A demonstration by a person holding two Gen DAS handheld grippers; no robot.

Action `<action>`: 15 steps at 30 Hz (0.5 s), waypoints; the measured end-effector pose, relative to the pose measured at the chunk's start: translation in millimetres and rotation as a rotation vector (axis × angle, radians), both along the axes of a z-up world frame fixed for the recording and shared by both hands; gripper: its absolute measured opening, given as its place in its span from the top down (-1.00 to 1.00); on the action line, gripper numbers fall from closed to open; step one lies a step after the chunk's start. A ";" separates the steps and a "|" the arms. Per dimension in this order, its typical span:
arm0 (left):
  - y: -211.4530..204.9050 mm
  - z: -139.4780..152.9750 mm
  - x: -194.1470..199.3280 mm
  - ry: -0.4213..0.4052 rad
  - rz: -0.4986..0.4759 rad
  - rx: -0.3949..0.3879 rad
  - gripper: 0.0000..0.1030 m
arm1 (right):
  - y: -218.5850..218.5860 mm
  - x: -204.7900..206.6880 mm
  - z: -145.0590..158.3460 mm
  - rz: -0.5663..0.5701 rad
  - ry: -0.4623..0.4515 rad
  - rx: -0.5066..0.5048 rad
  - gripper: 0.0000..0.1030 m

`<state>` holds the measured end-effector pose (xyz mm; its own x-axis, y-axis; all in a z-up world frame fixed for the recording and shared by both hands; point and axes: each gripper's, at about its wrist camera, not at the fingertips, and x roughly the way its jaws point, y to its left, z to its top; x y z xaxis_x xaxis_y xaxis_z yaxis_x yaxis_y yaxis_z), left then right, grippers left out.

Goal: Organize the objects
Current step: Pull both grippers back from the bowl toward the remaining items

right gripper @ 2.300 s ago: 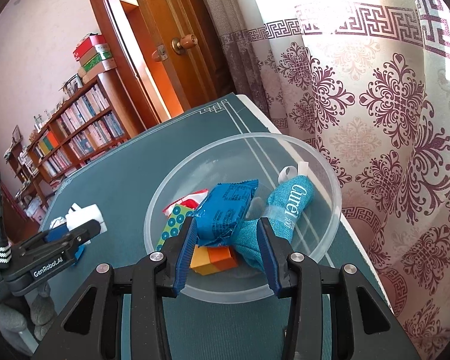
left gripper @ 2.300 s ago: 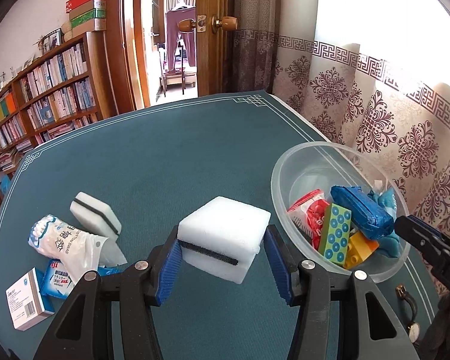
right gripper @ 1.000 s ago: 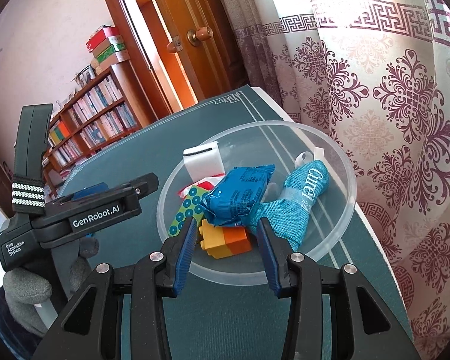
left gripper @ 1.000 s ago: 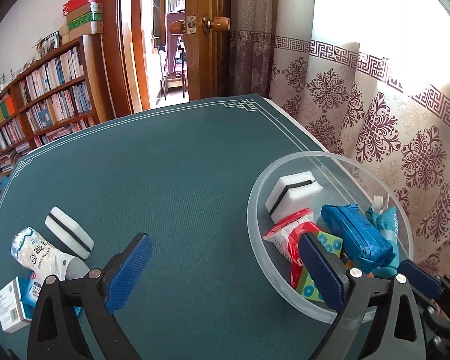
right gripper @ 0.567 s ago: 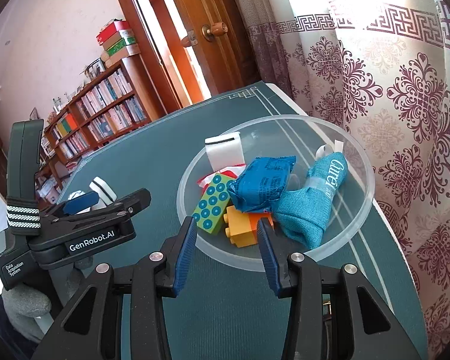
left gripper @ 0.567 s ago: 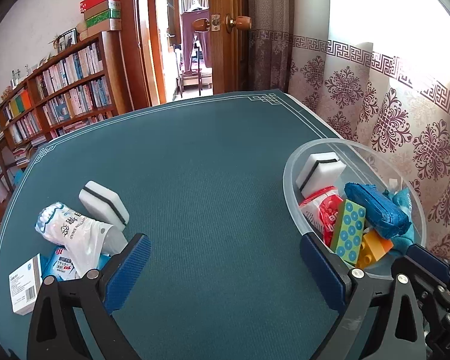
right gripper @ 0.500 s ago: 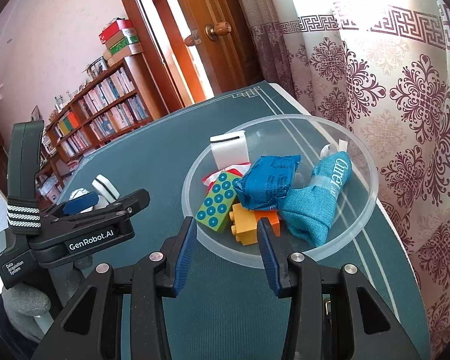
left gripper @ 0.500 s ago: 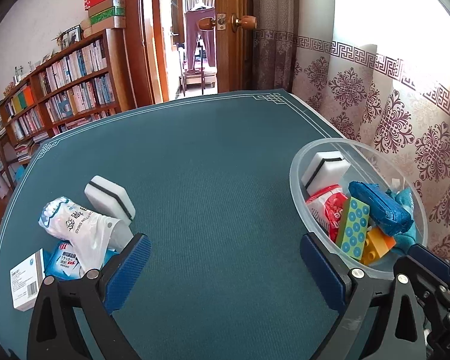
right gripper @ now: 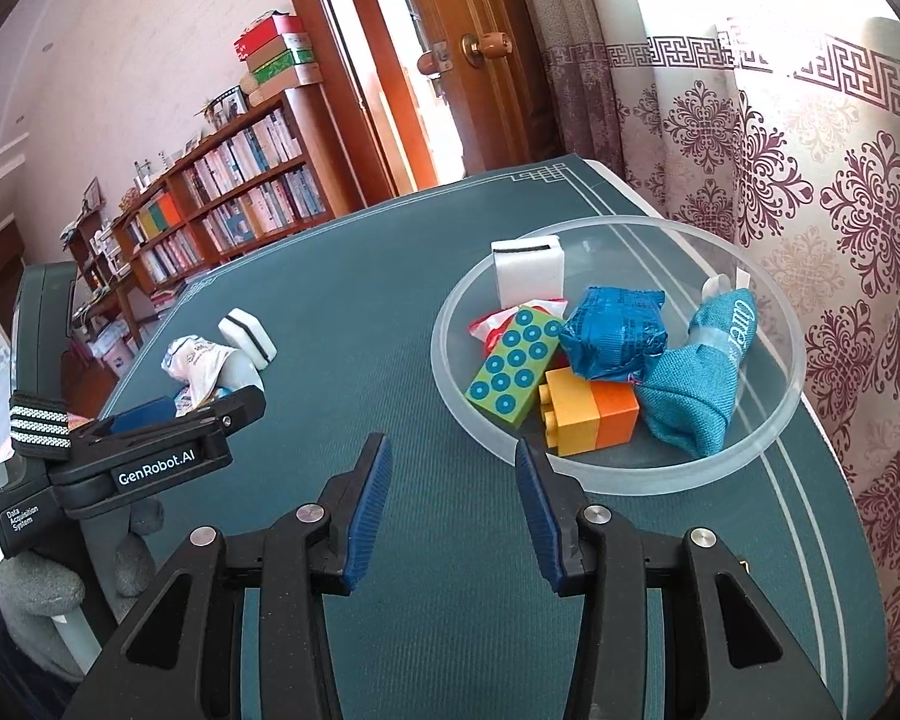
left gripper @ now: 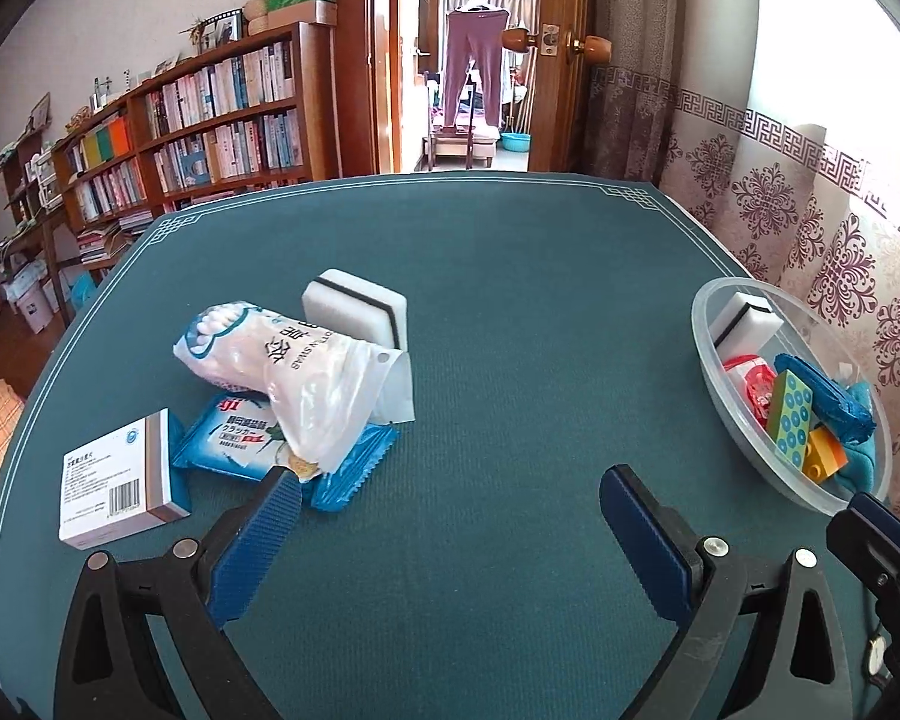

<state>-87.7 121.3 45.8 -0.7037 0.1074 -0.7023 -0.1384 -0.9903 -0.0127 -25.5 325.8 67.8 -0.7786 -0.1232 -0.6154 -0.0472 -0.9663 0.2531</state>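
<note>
My left gripper (left gripper: pixel 450 483) hangs open and empty over the green table, its left pad close to the pile at the left. That pile holds a white sponge with a black stripe (left gripper: pixel 354 312), a bag of cotton swabs (left gripper: pixel 282 372), a blue cracker packet (left gripper: pixel 240 438) and a white box (left gripper: pixel 114 480). A clear bowl (right gripper: pixel 450 324) stands at the right edge with a second white sponge (right gripper: pixel 528 273), a green dotted block (right gripper: pixel 510 369), a yellow-orange brick (right gripper: pixel 588 414), a blue packet (right gripper: pixel 615 333) and a teal cloth roll (right gripper: pixel 696 384). My right gripper (right gripper: pixel 450 447) is open just in front of the bowl, nothing between its pads.
A patterned curtain (right gripper: pixel 810 210) hangs right behind the bowl at the table's right edge. A bookshelf (left gripper: pixel 210 120) and an open doorway (left gripper: pixel 474 60) lie beyond the far edge. Bare cloth (left gripper: pixel 540 312) separates pile and bowl. The left gripper's housing (right gripper: pixel 150 462) sits left of my right one.
The left gripper let the white sponge go into the bowl, then swung left toward the pile, which now looks larger. The right gripper drew back out of the bowl.
</note>
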 end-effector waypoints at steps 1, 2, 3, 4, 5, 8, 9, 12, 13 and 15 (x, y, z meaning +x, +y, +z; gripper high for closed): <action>-2.9 -1.4 0.7 0.000 0.007 -0.005 -0.98 | -2.2 0.2 -0.2 0.004 -0.001 0.000 0.13; -5.6 -3.0 1.5 -0.001 0.012 -0.008 -0.98 | -4.3 0.5 -0.9 0.008 -0.003 0.001 0.12; -8.9 -4.7 2.1 -0.004 0.016 -0.011 -0.98 | -6.5 0.4 -1.5 0.012 -0.005 0.002 0.12; -11.4 -6.5 2.6 -0.007 0.023 -0.014 -0.98 | -8.8 0.4 -2.2 0.016 -0.007 0.002 0.10; -14.0 -8.1 3.1 -0.011 0.028 -0.016 -0.98 | -11.1 0.0 -2.7 0.020 -0.010 0.003 0.07; -21.5 -11.6 5.2 -0.018 0.041 -0.011 -0.98 | -18.9 -0.4 -5.4 0.036 -0.019 0.006 0.06; -24.4 -12.8 6.1 -0.020 0.045 -0.009 -0.98 | -21.5 -0.6 -6.1 0.042 -0.021 0.006 0.05; -32.4 -15.0 7.3 -0.026 0.057 0.001 -0.98 | -29.0 -0.7 -9.0 0.056 -0.029 0.008 0.05; -34.9 -15.8 7.7 -0.027 0.062 0.004 -0.98 | -31.6 -0.6 -9.9 0.059 -0.033 0.007 0.05; -38.8 -17.0 8.0 -0.031 0.069 0.009 -0.98 | -35.1 -0.6 -12.9 0.064 -0.041 0.006 0.05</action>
